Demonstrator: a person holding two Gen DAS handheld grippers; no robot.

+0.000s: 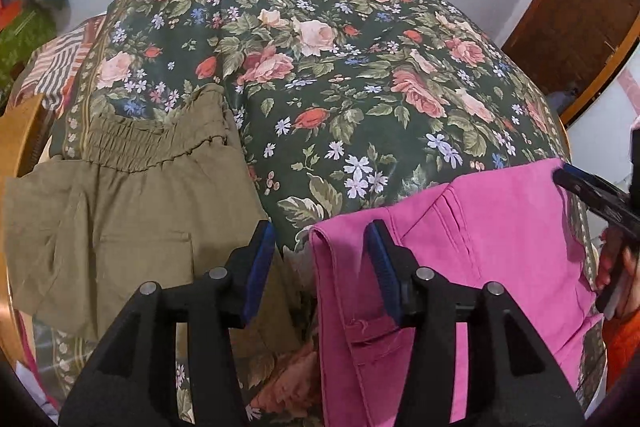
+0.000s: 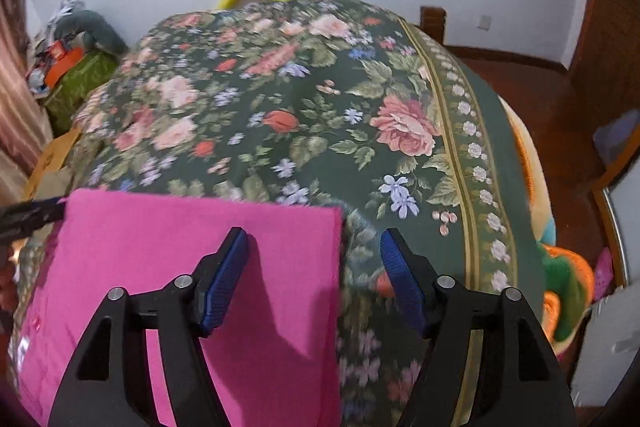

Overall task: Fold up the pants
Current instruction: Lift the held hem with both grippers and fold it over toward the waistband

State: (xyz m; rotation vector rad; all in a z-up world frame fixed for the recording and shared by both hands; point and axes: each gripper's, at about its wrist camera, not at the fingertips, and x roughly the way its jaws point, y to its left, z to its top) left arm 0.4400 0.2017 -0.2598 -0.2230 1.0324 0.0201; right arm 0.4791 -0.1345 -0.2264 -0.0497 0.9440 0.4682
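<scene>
Currently, left wrist view: pink pants (image 1: 500,227) lie folded flat on the floral bedcover (image 1: 340,75), near right. Cloth is bright magenta, smooth, with a stitched seam and a pocket flap near the fold edge. Long axis runs near to far, folded edge at far end. One olive-green garment (image 1: 120,207) with a gathered elastic waistband lies near left, well apart from the pink pair. Count: one pink, one olive. Left gripper (image 1: 320,259) hangs above the gap between them, jaws partly apart, nothing between the blue pads. Right gripper (image 1: 592,195) shows at the right edge, its state unreadable here.

Right wrist view (somewhat blurred): pink pants (image 2: 180,247) near left, a neat rectangle with a straight far edge. Right gripper (image 2: 314,259) straddles its right edge, jaws partly apart, gripping nothing. Left gripper (image 2: 32,215) just beside the far left corner.
</scene>
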